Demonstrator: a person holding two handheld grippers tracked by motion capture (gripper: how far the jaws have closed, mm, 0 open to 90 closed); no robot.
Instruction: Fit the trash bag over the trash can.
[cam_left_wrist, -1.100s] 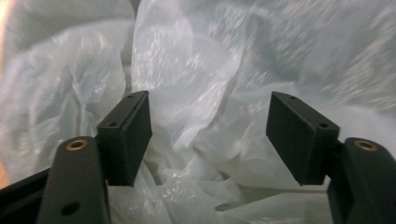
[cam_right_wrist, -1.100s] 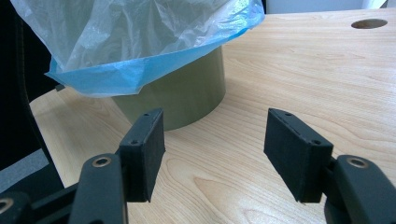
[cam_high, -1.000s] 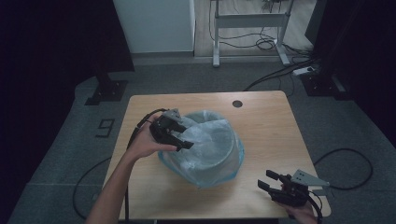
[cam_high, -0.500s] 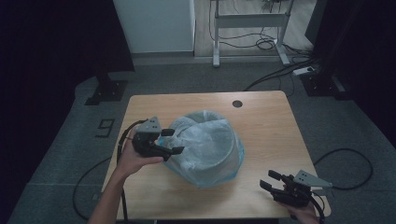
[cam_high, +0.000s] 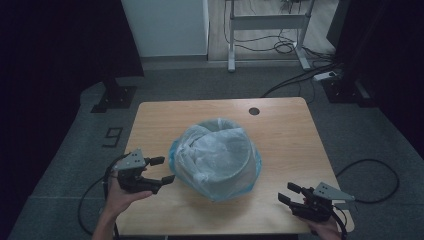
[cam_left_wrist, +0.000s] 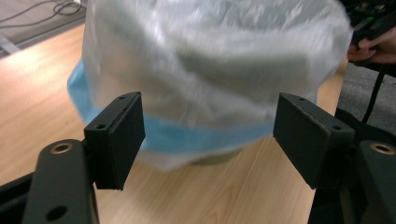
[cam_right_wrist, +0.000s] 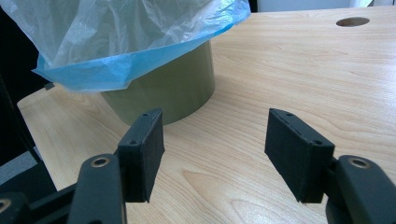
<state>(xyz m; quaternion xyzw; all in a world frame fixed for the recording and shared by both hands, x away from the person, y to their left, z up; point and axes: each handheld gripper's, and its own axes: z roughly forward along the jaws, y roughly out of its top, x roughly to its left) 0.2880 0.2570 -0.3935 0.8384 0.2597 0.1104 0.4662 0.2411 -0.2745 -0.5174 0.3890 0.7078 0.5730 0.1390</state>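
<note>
An olive-green bin (cam_right_wrist: 163, 93) stands in the middle of the wooden table (cam_high: 280, 130), lined with a clear plastic bag (cam_high: 217, 157) whose blue hem (cam_left_wrist: 187, 135) hangs over the rim. My left gripper (cam_high: 160, 170) hovers open at the table's left edge, a short way from the bag, with nothing between its jaws. My right gripper (cam_high: 288, 193) is open near the front right corner, jaws pointing toward the bin. In the left gripper view the bag (cam_left_wrist: 210, 60) spans the space ahead of my left gripper (cam_left_wrist: 210, 135). My right gripper (cam_right_wrist: 212, 149) faces the bin's base.
A round cable hole (cam_high: 254, 111) sits near the table's far edge. Cables (cam_high: 370, 170) trail on the grey floor around the table. A metal stand (cam_high: 265, 30) and a white panel (cam_high: 165, 25) are beyond it.
My left gripper let go of the bag and drew back left and toward the person, off to the table's left edge. The right gripper has hardly moved.
</note>
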